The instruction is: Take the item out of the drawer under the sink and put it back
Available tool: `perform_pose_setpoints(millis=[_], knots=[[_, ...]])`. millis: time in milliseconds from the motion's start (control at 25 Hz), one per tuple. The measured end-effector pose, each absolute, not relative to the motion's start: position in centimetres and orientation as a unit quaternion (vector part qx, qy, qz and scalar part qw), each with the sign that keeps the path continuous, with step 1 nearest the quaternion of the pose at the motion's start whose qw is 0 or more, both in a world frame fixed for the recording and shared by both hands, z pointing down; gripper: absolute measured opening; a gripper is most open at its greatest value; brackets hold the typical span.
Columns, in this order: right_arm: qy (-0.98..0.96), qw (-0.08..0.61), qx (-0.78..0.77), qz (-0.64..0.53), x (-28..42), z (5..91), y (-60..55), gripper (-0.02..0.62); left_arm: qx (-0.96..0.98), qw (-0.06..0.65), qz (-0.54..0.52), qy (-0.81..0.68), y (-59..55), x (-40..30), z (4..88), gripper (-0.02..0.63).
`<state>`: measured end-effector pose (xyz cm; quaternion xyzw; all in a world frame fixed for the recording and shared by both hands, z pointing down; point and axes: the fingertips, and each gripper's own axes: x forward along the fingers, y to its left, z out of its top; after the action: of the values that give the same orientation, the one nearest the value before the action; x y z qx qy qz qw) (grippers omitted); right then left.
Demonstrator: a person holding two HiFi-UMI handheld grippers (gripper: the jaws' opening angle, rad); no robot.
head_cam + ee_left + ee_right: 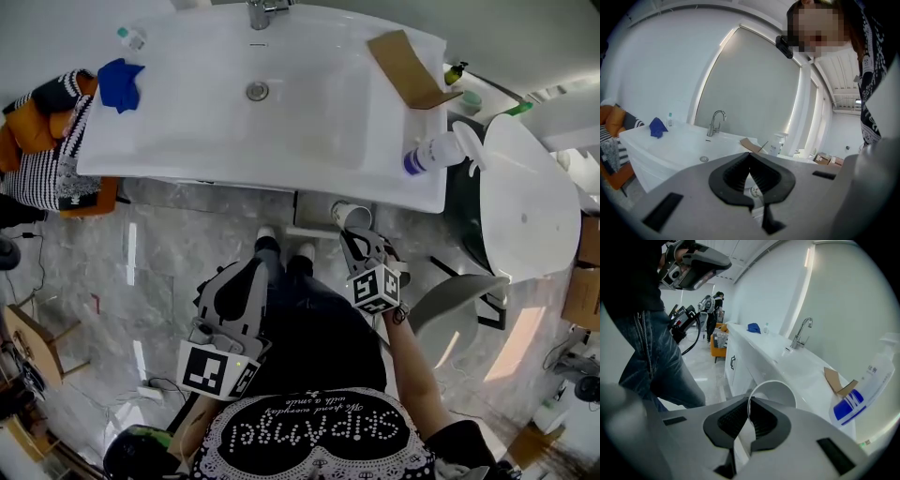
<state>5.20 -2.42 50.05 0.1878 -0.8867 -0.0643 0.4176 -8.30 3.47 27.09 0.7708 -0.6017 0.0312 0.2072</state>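
Ok, right gripper (749, 401) jaws clamped on the paper cup (776, 392) rim, one jaw inside, one outside; cup sits just ahead of the jaws. Left gripper (750, 157) jaws closed, empty. Cup looks light, thin and crushable, so pinch the rim gently.

**A:** What sits on the washbasin (187, 141) besides the tap (265, 11)?

**B:** A crumpled blue cloth (120, 82) near the left edge. A small clear bottle (132, 37) is just behind it, at the back left corner.

**A:** And the right side?

**B:** A bent piece of brown cardboard (410, 68) lies at the back right corner. A white spray bottle (441, 152) with a blue label is by the right edge, towards the front corner.

**A:** Anything off the basin?

**B:** An orange chair (98, 199) draped with striped fabric (42, 159) stands just beside the left edge, on the grey marbled floor (159, 272).
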Motion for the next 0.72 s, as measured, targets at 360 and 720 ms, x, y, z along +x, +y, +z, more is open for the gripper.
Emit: perform_pose_setpoints(millis=[360, 720], knots=[[-0.879, 0.437, 0.179, -0.062, 4.9, 52.4, -3.7, 0.028, 0.760, 0.203, 0.024, -0.617, 3.9, -9.6, 26.6, 0.003], [-0.870, 0.465, 0.150, -0.063, 3.6, 55.3, -3.6, 0.028, 0.755, 0.228, 0.027, -0.614, 5.3, -9.5, 27.7, 0.003]])
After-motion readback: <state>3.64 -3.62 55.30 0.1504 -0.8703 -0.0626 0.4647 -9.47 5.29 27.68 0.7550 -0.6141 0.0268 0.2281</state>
